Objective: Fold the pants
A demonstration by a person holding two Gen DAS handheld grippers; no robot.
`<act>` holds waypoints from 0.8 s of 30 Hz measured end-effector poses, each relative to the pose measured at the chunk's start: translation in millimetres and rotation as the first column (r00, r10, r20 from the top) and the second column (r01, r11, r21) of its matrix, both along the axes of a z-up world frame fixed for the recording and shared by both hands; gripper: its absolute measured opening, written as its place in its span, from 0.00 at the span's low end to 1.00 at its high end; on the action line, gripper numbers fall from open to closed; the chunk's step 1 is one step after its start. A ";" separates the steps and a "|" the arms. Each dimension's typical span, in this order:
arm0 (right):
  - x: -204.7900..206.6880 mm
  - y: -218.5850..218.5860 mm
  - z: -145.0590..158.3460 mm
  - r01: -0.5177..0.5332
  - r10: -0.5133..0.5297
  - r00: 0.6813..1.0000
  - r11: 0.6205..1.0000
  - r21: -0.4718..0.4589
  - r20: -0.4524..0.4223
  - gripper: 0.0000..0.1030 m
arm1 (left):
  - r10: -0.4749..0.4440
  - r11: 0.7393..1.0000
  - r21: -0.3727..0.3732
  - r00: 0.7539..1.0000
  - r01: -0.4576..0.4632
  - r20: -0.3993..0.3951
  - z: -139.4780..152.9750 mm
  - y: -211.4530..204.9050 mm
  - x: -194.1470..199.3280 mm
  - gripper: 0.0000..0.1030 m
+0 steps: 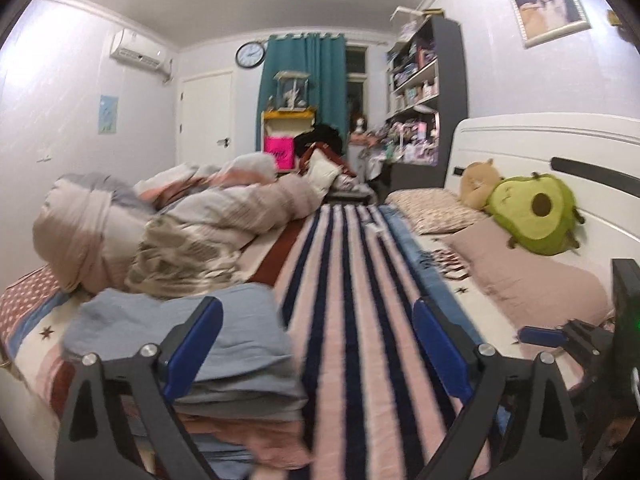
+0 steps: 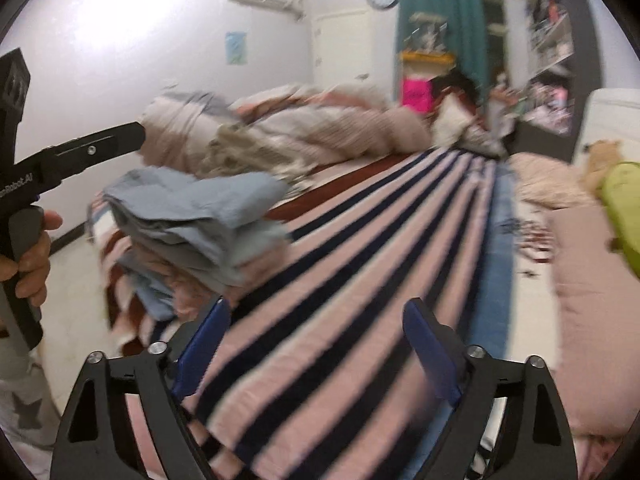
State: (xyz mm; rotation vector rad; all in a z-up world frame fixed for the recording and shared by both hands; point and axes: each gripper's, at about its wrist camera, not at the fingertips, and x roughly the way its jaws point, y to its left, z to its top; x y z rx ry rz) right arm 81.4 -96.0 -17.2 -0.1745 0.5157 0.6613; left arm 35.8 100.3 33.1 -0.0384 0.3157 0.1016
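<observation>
Left wrist view: left gripper [image 1: 316, 344] fingers spread wide, nothing between the blue pads [image 1: 192, 344]. Below and ahead, a pink-and-navy striped fabric [image 1: 352, 292] runs lengthwise along the bed toward the far end; whether this is the pants or a bed cover, cannot tell. Just left of the gripper, a stack of folded clothes [image 1: 188, 340], blue-grey piece on top, pinkish layers under it; the left pad overlaps the stack's near edge in view. Behind the stack, a rumpled duvet [image 1: 180, 220]. On the right, a pillow [image 1: 532, 276], a green avocado plush [image 1: 536, 212] and a white headboard [image 1: 560, 148]. Part of the right gripper [image 1: 560, 336] shows at the right edge. Right wrist view (motion-blurred): right gripper [image 2: 316, 340] also spread apart, holding nothing, over the same striped fabric [image 2: 360, 280]. Folded stack [image 2: 192, 224] lies ahead and left, near the left pad. At the left edge, the person's left hand [image 2: 32, 256] grips the handle of the left gripper [image 2: 136, 136], whose tip is blurred against the duvet [image 2: 280, 132].
</observation>
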 end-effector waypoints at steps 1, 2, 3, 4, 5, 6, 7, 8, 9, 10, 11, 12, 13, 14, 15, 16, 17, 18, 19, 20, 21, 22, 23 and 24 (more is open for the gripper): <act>-5.0 -11.7 1.4 0.024 -0.024 0.999 1.000 0.002 0.023 0.94 | -0.004 1.000 0.000 1.000 0.004 0.010 -1.0 -9.7 -0.8 0.99; -13.5 -25.2 3.5 0.058 -0.058 0.997 0.998 0.001 0.059 0.96 | -0.009 1.000 0.000 1.000 0.009 0.024 -2.5 -19.3 -2.1 0.99; -18.6 -32.8 4.7 0.079 -0.079 0.993 0.997 0.001 0.083 0.99 | -0.015 1.000 0.000 0.999 0.015 0.036 -4.2 -27.5 -3.4 0.99; -25.4 -40.3 5.7 0.105 -0.105 0.988 0.994 0.005 0.116 0.99 | -0.022 1.000 -0.002 0.999 0.022 0.042 -5.6 -34.0 -4.1 0.99; -32.3 -48.6 6.6 0.126 -0.127 0.981 0.992 0.014 0.146 0.99 | -0.033 0.999 -0.001 0.998 0.033 0.046 -7.5 -42.6 -4.4 0.99; -37.8 -55.9 7.6 0.140 -0.142 0.976 0.990 0.023 0.166 0.99 | -0.039 0.999 0.003 0.998 0.039 0.044 -8.8 -48.1 -4.3 0.99; -42.5 -62.1 8.5 0.155 -0.158 0.971 0.987 0.032 0.180 0.99 | -0.044 0.999 0.010 0.998 0.044 0.040 -10.4 -53.5 -4.1 0.99; -45.9 -67.1 9.0 0.173 -0.177 0.966 0.984 0.036 0.190 0.99 | -0.053 0.998 0.021 0.998 0.052 0.033 -11.8 -60.7 -3.7 0.99; -48.1 -70.5 10.1 0.188 -0.191 0.961 0.982 0.035 0.198 0.99 | -0.056 0.998 0.027 0.998 0.055 0.028 -12.8 -64.4 -3.1 0.99; -50.7 -75.1 11.1 0.198 -0.202 0.957 0.979 0.038 0.207 0.99 | -0.057 0.998 0.032 0.998 0.056 0.023 -13.3 -68.5 -2.9 0.99; -54.6 -81.1 13.7 0.201 -0.208 0.954 0.978 0.054 0.218 0.99 | -0.058 0.998 0.035 0.998 0.057 0.021 -14.0 -72.2 -4.6 0.99; -56.3 -85.2 16.2 0.198 -0.210 0.952 0.977 0.075 0.221 0.99 | -0.061 0.998 0.035 0.998 0.061 0.021 -13.6 -74.6 -5.4 0.99; -57.0 -88.6 18.4 0.191 -0.207 0.954 0.977 0.093 0.218 0.99 | -0.063 0.998 0.033 0.998 0.062 0.021 -14.8 -76.3 -7.0 0.99; -58.9 -91.7 19.8 0.185 -0.204 0.956 0.977 0.105 0.212 0.99 | -0.065 0.997 0.031 0.998 0.064 0.021 -14.7 -77.9 -7.7 0.99; -59.2 -93.9 21.3 0.183 -0.204 0.957 0.976 0.114 0.208 0.99 | -0.066 0.997 0.029 0.998 0.066 0.019 -14.7 -78.9 -8.4 0.99; -59.0 -96.6 23.1 0.183 -0.205 0.957 0.976 0.122 0.206 0.99 | -0.069 0.997 0.028 0.997 0.069 0.018 -14.1 -80.3 -9.2 0.99; -59.6 -98.8 24.8 0.186 -0.210 0.955 0.974 0.129 0.208 0.99 | -0.071 0.997 0.028 0.997 0.070 0.018 -14.8 -81.8 -9.1 0.99; -61.2 -99.7 25.6 0.192 -0.216 0.953 0.973 0.131 0.211 0.99 | -0.071 0.997 0.029 0.997 0.071 0.018 -14.6 -83.3 -9.9 0.99; -61.7 -100.3 26.3 0.197 -0.222 0.952 0.971 0.132 0.212 0.99 | -0.072 0.997 0.030 0.997 0.071 0.017 -15.1 -84.4 -10.3 0.99; -62.5 -100.3 27.0 0.205 -0.230 0.950 0.970 0.133 0.213 0.99 | -0.075 0.997 0.030 0.997 0.074 0.017 -15.2 -85.9 -10.8 0.99; -63.0 -101.0 27.6 0.208 -0.233 0.949 0.969 0.136 0.214 0.99 | -0.077 0.997 0.030 0.997 0.077 0.017 -15.5 -87.2 -11.3 0.99; -64.0 -100.2 27.5 0.211 -0.237 0.948 0.968 0.139 0.214 0.99 | -0.079 0.997 0.029 0.997 0.078 0.017 -15.6 -88.1 -11.6 0.99; -64.7 -100.9 27.2 0.215 -0.242 0.946 0.966 0.140 0.214 0.99 | -0.079 0.997 0.029 0.997 0.078 0.017 -15.6 -88.7 -12.0 0.99; -65.2 -101.2 27.3 0.221 -0.248 0.945 0.965 0.139 0.215 0.99 | -0.079 0.996 0.028 0.997 0.079 0.017 -15.6 -88.7 -12.1 0.99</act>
